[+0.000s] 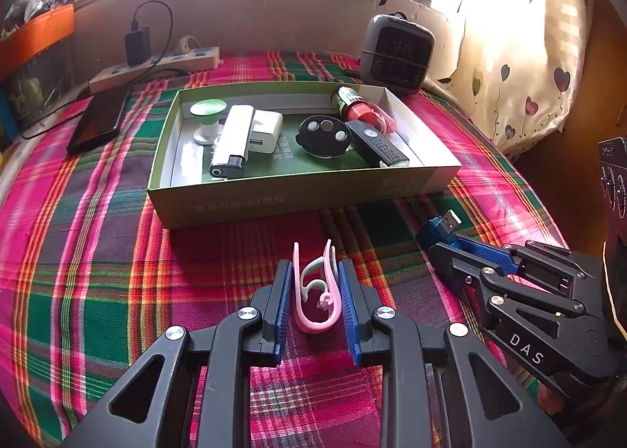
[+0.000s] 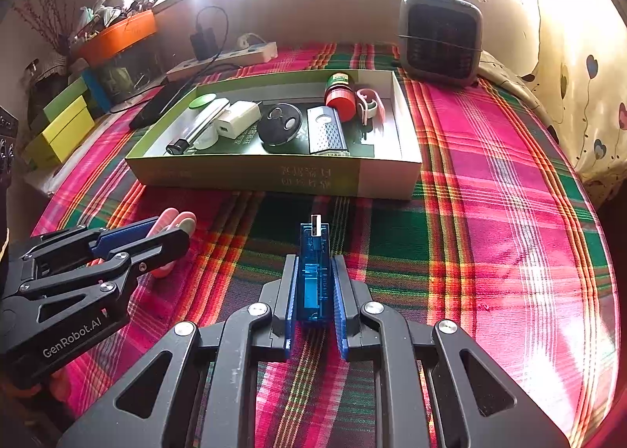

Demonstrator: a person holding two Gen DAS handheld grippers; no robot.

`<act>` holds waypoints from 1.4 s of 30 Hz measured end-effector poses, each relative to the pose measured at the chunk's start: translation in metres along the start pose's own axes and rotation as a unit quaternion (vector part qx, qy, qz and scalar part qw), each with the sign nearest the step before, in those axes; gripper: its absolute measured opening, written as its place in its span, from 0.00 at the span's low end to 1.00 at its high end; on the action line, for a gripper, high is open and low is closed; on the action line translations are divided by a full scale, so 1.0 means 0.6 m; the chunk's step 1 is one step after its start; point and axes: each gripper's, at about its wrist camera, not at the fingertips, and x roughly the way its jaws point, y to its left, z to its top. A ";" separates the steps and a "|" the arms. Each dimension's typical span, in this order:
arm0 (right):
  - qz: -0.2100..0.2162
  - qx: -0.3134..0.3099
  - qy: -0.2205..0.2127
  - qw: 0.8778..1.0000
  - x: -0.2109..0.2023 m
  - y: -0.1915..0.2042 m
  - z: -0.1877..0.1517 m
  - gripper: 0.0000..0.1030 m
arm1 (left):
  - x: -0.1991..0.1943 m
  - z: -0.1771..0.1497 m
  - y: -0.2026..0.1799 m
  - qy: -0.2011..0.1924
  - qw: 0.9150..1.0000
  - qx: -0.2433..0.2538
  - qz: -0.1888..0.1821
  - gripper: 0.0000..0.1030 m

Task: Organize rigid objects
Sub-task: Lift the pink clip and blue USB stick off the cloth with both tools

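Pink clip [image 1: 315,291] clenched in left claw [image 1: 315,301], blue USB stick [image 2: 312,271] gripped by right claw [image 2: 312,291], green box [image 1: 274,201] lay beyond

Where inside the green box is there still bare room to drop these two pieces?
The box is crowded across its middle, from the white charger to the black remote. Bare floor shows in the near right corner, beside the remote and below the red-capped bottle, and a smaller patch at the near left corner.

Left wrist view: close, angled down past its fingers at the box [image 1: 298,205]. Right wrist view: same, from the right. Shared: box, heater [image 2: 441,38], plaid cloth [image 2: 490,193].
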 end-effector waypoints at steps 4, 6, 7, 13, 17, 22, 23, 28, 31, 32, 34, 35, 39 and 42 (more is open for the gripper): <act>0.000 -0.002 -0.004 1.000 -0.005 0.002 0.003 0.16 | -0.008 0.005 -0.001 -0.007 1.000 0.002 -0.002 0.22; 0.001 -0.003 -0.008 1.000 -0.009 0.003 0.005 0.16 | -0.013 0.009 0.000 -0.012 1.000 0.004 -0.003 0.22; 0.001 -0.004 -0.010 1.000 -0.012 0.003 0.007 0.16 | -0.016 0.011 0.000 -0.014 1.000 0.004 -0.003 0.22; 0.004 -0.005 -0.026 1.000 -0.026 0.006 0.019 0.16 | -0.028 0.022 0.004 -0.025 1.000 0.007 -0.002 0.22; 0.006 -0.004 -0.031 1.000 -0.031 0.006 0.024 0.16 | -0.033 0.026 0.006 -0.030 1.000 0.008 -0.003 0.22; 0.009 -0.003 -0.036 0.999 -0.038 0.006 0.028 0.16 | -0.034 0.027 0.008 -0.030 0.999 0.008 -0.008 0.22; 0.010 -0.004 -0.039 0.999 -0.040 0.007 0.029 0.16 | -0.035 0.028 0.008 -0.030 0.999 0.007 -0.009 0.22; 0.009 -0.003 -0.041 0.999 -0.045 0.004 0.033 0.16 | -0.036 0.030 0.010 -0.031 0.999 0.005 -0.013 0.22; 0.017 0.012 -0.032 0.999 -0.040 -0.011 0.025 0.16 | -0.033 0.027 0.014 -0.029 0.999 0.003 -0.015 0.22; 0.022 0.016 -0.025 0.999 -0.036 -0.016 0.022 0.16 | -0.031 0.026 0.015 -0.027 1.000 0.002 -0.016 0.22; 0.026 0.017 -0.011 0.999 -0.027 -0.019 0.018 0.16 | -0.029 0.025 0.016 -0.025 1.000 -0.001 -0.018 0.22; 0.024 0.015 -0.007 1.000 -0.025 -0.016 0.015 0.20 | -0.028 0.024 0.016 -0.024 1.000 0.000 -0.019 0.22; 0.036 0.012 -0.005 0.999 -0.021 -0.008 0.011 0.45 | -0.027 0.022 0.015 -0.023 1.000 0.000 -0.020 0.22; 0.027 0.005 0.006 1.000 -0.011 -0.003 0.010 0.48 | -0.026 0.021 0.015 -0.022 1.000 -0.001 -0.020 0.22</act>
